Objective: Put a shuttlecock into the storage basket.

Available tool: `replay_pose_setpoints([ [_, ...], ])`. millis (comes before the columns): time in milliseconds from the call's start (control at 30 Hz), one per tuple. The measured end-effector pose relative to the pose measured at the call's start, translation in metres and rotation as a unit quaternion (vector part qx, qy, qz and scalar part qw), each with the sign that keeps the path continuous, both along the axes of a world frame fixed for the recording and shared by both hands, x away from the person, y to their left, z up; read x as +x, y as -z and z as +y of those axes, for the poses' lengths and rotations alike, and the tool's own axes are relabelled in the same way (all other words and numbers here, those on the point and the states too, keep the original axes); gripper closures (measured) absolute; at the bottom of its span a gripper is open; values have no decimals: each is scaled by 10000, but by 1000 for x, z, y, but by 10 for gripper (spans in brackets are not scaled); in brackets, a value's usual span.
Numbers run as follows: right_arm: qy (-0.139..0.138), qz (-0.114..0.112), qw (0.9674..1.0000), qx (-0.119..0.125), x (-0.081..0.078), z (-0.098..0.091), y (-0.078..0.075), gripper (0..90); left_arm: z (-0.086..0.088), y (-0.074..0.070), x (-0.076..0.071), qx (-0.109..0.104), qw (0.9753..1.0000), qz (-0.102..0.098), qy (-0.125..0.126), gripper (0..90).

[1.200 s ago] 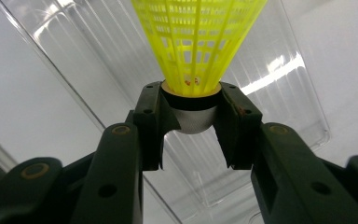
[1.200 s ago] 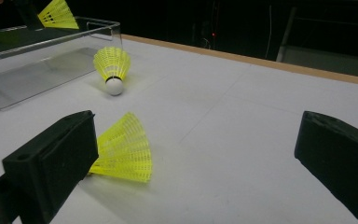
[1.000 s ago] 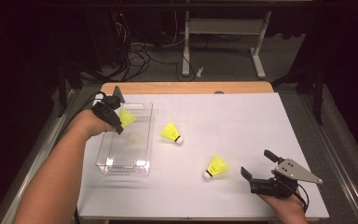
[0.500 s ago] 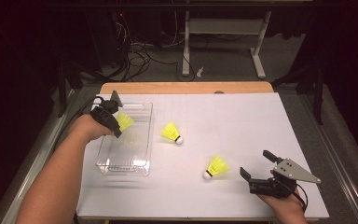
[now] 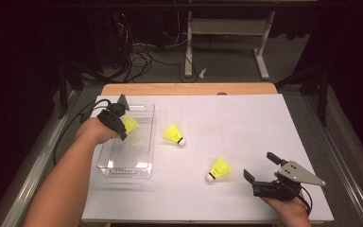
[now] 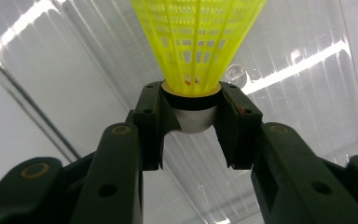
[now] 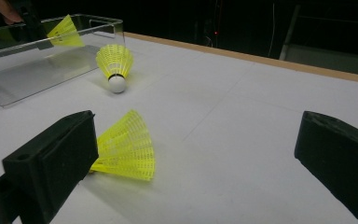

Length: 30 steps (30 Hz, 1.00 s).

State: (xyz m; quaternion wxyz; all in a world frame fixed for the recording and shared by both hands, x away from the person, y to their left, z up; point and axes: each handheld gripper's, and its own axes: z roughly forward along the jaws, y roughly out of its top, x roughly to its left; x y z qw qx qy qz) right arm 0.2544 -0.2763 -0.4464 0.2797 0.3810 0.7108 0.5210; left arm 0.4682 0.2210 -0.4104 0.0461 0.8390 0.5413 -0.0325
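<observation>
My left claw grips a yellow plastic mesh shuttlecock by its white rounded cork, pads pressed on either side just below the black band, skirt pointing away from me. In the high view this claw hangs over the far, twelve-o'clock end of the clear rectangular plastic bin, which sits at nine o'clock on the white surface.

Step in hand, as I judge it: setting this shuttlecock into the bin. To do it well I should lower the cork close to the bin floor before parting the pads, keep the skirt clear of the walls, and release gently so the light piece neither bounces nor rolls out.

My right claw, at five o'clock on the surface, is open and holds nothing; its jaws stand wide apart in the right gripper view. A second yellow shuttlecock lies on its side just beyond the claw's left jaw, near but not between the pads. A third yellow shuttlecock rests near the surface's centre, just beside the bin's three-o'clock wall.
</observation>
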Motion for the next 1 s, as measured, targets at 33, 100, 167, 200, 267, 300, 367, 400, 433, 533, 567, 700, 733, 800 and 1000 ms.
replay_pose_setpoints([
  [33,1,-1,10000,1,0,0,0,1,1,0,1,-5,10000,45,22,646],
  [100,0,-3,10000,2,0,0,0,1,4,0,3,83,9992,249,295,645],
  [167,-1,-2,10000,3,0,0,0,1,5,3,3,101,9993,268,256,645],
  [200,-4,1,10000,2,0,0,0,1,5,3,3,84,9994,248,238,645],
  [267,1,5,10000,3,0,0,0,2,7,2,4,-7,9995,249,182,644],
  [300,2,7,10000,3,0,0,0,1,4,5,2,-90,9999,92,-84,644],
  [367,-2,9,10000,1,0,0,0,1,4,5,1,-105,9999,82,-100,644],
  [400,-4,9,10000,0,0,0,0,1,8,1,4,-16,9994,272,210,644],
  [433,-7,8,10000,0,0,0,0,1,5,4,1,-93,9999,77,-94,643],
  [533,-3,13,10000,0,0,1,0,1,5,4,1,-101,9999,70,-101,642],
  [567,-6,9,10000,-3,0,1,0,1,5,4,1,-98,9999,71,-88,642],
  [700,-7,7,10000,-6,0,0,0,1,4,4,1,-98,9999,63,-58,642],
  [733,-4,9,10000,-4,0,0,0,1,7,1,3,-32,9996,203,214,643],
  [800,-1,6,10000,2,0,0,0,1,7,0,3,-41,9995,214,223,643],
  [1000,1,-9,10000,0,0,0,0,1,4,-4,3,-311,9991,124,253,531],
])
